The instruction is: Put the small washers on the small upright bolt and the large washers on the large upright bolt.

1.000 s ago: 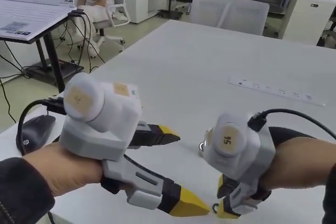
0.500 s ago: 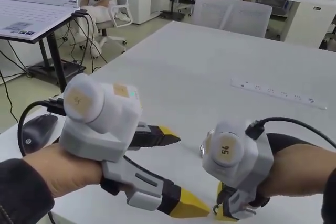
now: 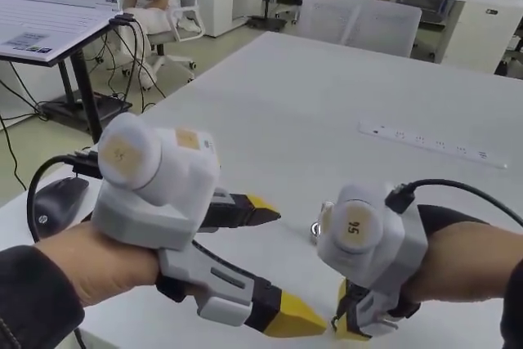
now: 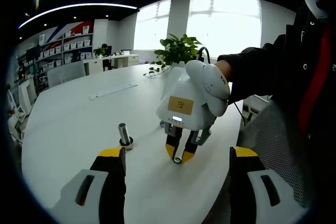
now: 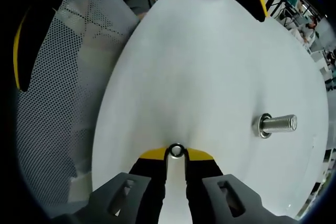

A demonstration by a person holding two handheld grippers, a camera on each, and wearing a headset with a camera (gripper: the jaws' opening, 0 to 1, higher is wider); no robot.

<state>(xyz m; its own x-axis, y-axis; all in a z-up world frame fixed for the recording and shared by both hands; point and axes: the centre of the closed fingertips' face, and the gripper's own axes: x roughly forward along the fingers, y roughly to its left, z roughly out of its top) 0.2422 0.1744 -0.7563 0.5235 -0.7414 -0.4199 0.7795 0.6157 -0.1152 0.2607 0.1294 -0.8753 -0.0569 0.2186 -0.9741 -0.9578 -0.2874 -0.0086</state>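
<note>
Washer (image 5: 177,150) sat pinched between the yellow tips of the right gripper (image 5: 176,156), jaws drawn almost together on its rim; whether it was a small or a large one could not be told. In the left gripper view the right gripper pointed down at the white table (image 3: 327,96), tips low over the top near its near edge, with the washer showing as a pale ring at the tip; contact with the table could not be told. Left gripper (image 3: 282,261) was held to the left of it, jaws spread wide with nothing between them. One upright bolt (image 4: 124,133) stood on the table just to the far side of the right gripper, apart from both grippers, with a ring at its foot, washer or flange not clear. In the head view the bolt showed partly behind the right gripper's body. Black mouse (image 3: 49,206) lay at the near left edge of the table, and a white power strip (image 3: 429,140) lay far right. Leafy plant (image 4: 176,51) stood beyond the right gripper in the left gripper view.
</note>
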